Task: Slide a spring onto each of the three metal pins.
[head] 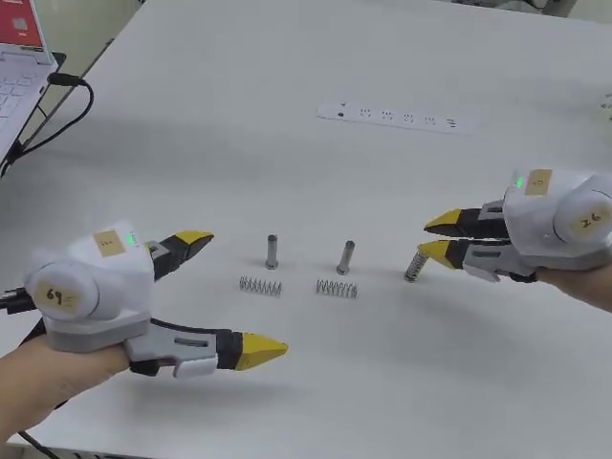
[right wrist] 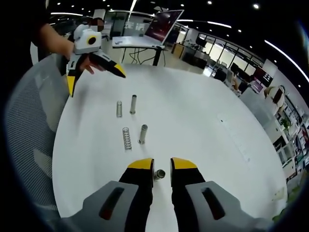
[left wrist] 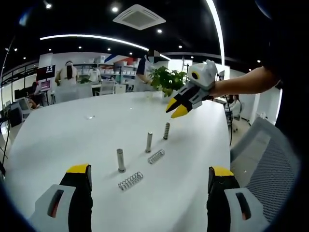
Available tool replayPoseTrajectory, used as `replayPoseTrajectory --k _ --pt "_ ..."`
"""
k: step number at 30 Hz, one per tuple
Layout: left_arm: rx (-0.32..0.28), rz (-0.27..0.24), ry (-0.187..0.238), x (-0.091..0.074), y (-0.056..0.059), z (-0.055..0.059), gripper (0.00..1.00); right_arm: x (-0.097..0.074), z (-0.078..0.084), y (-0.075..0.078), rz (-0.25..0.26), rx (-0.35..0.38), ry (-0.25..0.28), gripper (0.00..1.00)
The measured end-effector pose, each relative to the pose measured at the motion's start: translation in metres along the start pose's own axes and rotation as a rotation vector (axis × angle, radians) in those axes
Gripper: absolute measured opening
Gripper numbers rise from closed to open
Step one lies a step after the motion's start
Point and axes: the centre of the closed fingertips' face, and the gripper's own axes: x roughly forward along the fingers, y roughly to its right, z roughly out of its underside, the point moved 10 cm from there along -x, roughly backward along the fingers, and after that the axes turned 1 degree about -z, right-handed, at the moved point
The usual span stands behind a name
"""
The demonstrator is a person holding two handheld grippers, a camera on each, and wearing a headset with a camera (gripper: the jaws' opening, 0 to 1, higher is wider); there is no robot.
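Right gripper point(head: 442, 237), jaws narrow and empty, hovered by the sprung pin point(head: 416, 266), judged seated. Left gripper point(head: 232, 293) gaped wide, ready for loose springs point(head: 260, 286) at six o'clock of bare pins point(head: 272, 251).

A white tabletop point(head: 287, 57) carries a white power strip point(head: 397, 117) toward its far edge, and an open laptop point(head: 14, 67) with a black cable point(head: 72, 110) sits at its left edge. The room is an open office with a dark ceiling, a square air vent point(left wrist: 139, 17), long strip lights point(left wrist: 96, 39) and small round spots. A leafy green plant point(left wrist: 166, 79) and desks stand beyond the tabletop, with a grey mesh chair point(left wrist: 268, 154) beside it.
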Motion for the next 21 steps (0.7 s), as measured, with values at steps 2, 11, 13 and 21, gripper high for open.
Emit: replayPoseTrajectory --k 2,11,13,21 --pt "-0.002 0.000 0.002 0.000 0.000 0.000 0.98 -0.001 -0.003 -0.002 -0.002 -0.009 0.011 0.12" --pt "-0.002 -0.003 -0.003 -0.002 -0.002 0.001 0.98 0.002 -0.020 -0.013 -0.037 -0.039 0.046 0.11" --pt "-0.002 -0.004 -0.003 -0.002 -0.002 0.001 0.98 0.004 -0.023 -0.015 -0.049 -0.044 0.052 0.11" --pt "-0.001 -0.006 0.001 -0.003 -0.002 0.000 0.98 0.015 -0.029 -0.025 -0.089 -0.061 0.052 0.13"
